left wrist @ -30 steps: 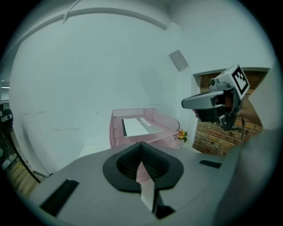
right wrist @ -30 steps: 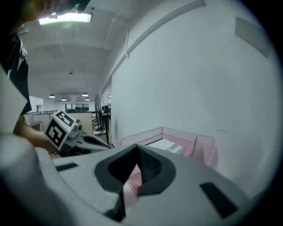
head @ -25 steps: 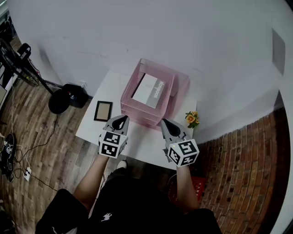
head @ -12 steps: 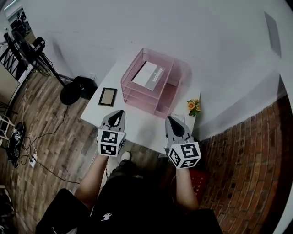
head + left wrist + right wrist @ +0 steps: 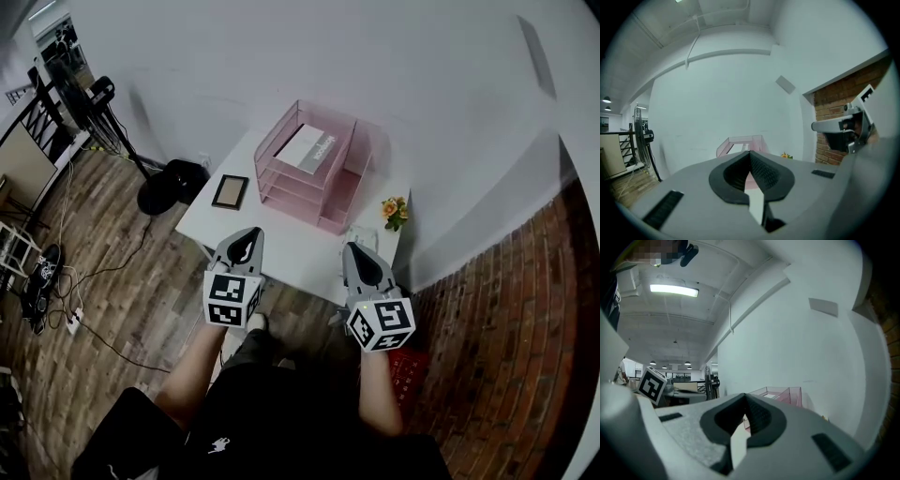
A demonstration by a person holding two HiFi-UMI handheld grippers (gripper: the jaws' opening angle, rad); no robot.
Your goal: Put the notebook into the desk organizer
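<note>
Notebook (image 5: 306, 150) (white, flat, rectangular, grey print on the cover): lying flat in the top tray of the pink mesh tiered desk organizer (image 5: 339, 192), inside the rim, nothing overhanging as far as the head view shows. Organizer at the back of the white rectangular table (image 5: 281, 246), close to the white wall.

Step in hand, by judgement: placement done, so nothing left but the wrap-up.

Left gripper (image 5: 247, 234): jaws together, nothing between the pads (own view shows only the organizer (image 5: 740, 142) far beyond the tips). Right gripper (image 5: 357, 250): same, closed and empty, with the organizer (image 5: 782, 392) again well ahead. Both held side by side at the near edge of the table, well apart from the organizer.

Next move, if any: none on the notebook. Only staying clear of the table. Only worth going back in if the cover turns out to ride on the tray rim (cannot tell from here).

Edges and room:
- Bare tabletop between grippers and organizer front, free for a straight approach.
- Small dark-framed picture frame (image 5: 230, 191) lying flat just left of the organizer, a snag for a leftward sweep.
- Small bunch of orange and yellow flowers (image 5: 393, 212) at the right rear corner, near the organizer's right wall.
- Wall behind: no room past the organizer.
- Off the left edge: wood floor, black fan stand base (image 5: 169, 190), loose cables.
</note>
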